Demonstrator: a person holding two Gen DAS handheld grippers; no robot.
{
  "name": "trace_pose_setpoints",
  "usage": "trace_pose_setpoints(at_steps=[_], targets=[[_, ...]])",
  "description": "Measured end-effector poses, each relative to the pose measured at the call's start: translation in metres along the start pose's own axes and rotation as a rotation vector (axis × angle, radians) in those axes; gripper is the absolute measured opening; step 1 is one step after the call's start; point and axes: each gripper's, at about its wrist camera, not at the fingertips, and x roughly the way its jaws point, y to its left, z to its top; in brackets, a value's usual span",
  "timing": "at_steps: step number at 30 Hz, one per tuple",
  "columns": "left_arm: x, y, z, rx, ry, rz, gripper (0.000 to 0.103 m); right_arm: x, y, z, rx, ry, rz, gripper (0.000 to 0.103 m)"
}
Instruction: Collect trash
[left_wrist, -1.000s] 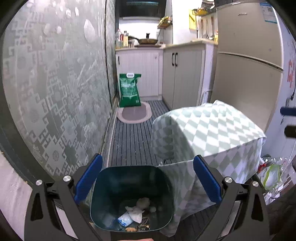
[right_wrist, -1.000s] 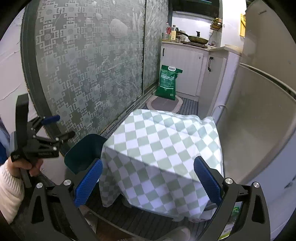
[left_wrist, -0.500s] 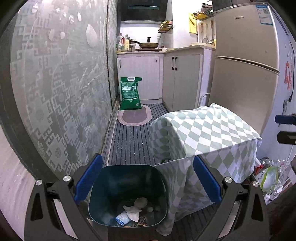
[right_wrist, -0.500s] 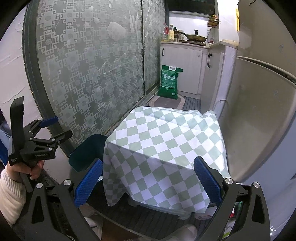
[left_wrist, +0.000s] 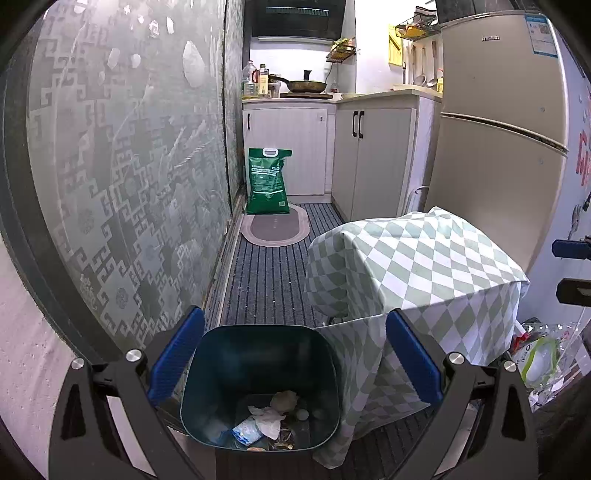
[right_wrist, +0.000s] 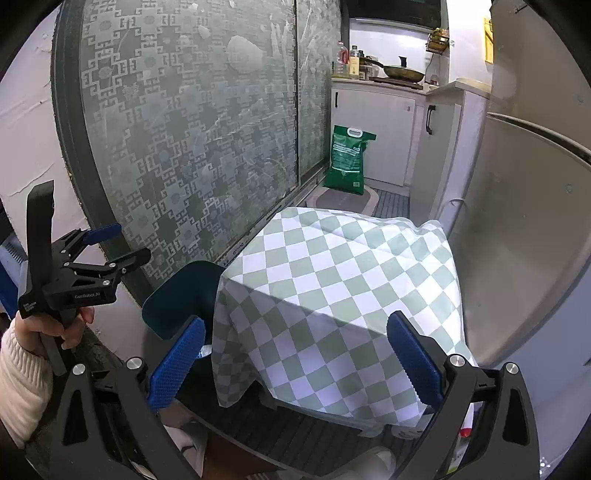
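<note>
A dark teal trash bin (left_wrist: 258, 384) stands on the floor below my left gripper (left_wrist: 295, 362), which is open and empty above it. Crumpled paper and wrappers (left_wrist: 266, 421) lie at the bin's bottom. In the right wrist view the bin's rim (right_wrist: 177, 295) shows left of a low table under a green-and-white checked cloth (right_wrist: 332, 295). My right gripper (right_wrist: 295, 365) is open and empty over the cloth's near edge. The left gripper (right_wrist: 110, 251) also shows there, held in a hand at the far left.
A patterned frosted glass door (left_wrist: 129, 184) runs along the left. A fridge (left_wrist: 498, 147) stands right of the covered table (left_wrist: 424, 266). A green bag (left_wrist: 267, 182) and an oval mat (left_wrist: 275, 229) lie by white cabinets. Plastic bags (left_wrist: 539, 358) lie at the right.
Both grippers have drawn back and up a little, so the bin and the covered table look farther off. Both stay open and empty.
</note>
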Motion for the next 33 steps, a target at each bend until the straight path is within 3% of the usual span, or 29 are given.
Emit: trace_pose_setpoints(at_steps=[33], targets=[[-0.0031, -0.0043, 0.0014, 0.003, 0.000, -0.014, 0.100, 0.0002, 0.0003, -0.0001, 0.000, -0.002, 0.002, 0.100]])
